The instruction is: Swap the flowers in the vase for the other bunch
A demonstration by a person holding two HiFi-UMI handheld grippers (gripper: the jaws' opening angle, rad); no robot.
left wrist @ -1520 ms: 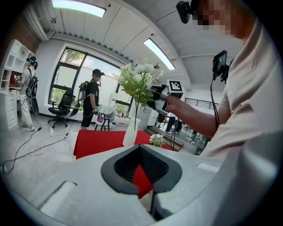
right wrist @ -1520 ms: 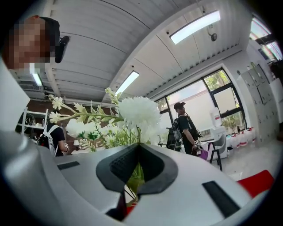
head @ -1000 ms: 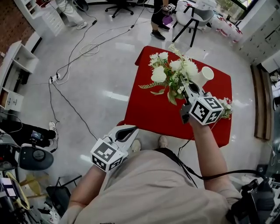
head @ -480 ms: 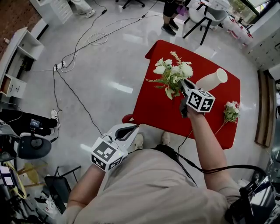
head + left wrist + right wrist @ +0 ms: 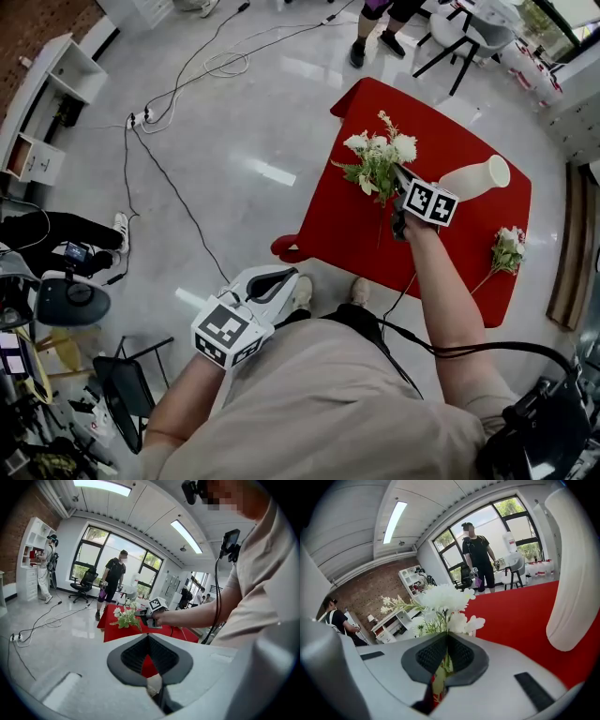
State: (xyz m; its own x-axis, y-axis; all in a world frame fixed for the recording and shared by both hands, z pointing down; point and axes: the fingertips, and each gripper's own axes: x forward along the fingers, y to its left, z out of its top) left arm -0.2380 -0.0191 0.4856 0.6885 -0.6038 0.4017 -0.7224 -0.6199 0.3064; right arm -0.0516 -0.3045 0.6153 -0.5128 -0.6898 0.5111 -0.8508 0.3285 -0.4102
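My right gripper [image 5: 402, 180] is shut on the stems of a white flower bunch [image 5: 378, 159], held low over the red table [image 5: 441, 253], just left of the white vase [image 5: 476, 177]. No flowers stick out of the vase mouth. In the right gripper view the white blooms [image 5: 443, 599] rise just past the closed jaws, with the vase [image 5: 574, 573] at the right. A second, smaller bunch [image 5: 507, 251] lies on the table's right side. My left gripper [image 5: 277, 279] hangs near my body, off the table, shut with nothing in it; its view shows the held bunch [image 5: 124, 617] far ahead.
Cables [image 5: 178, 94] trail over the glossy floor left of the table. A person [image 5: 384, 19] stands beyond the table's far corner, beside a chair [image 5: 459, 42]. A white shelf unit [image 5: 47, 112] lines the left wall. My shoes [image 5: 358, 292] are at the table's near edge.
My right gripper has come down with the white bunch, from high up near the camera to low over the table beside the vase. The left gripper has hardly shifted.
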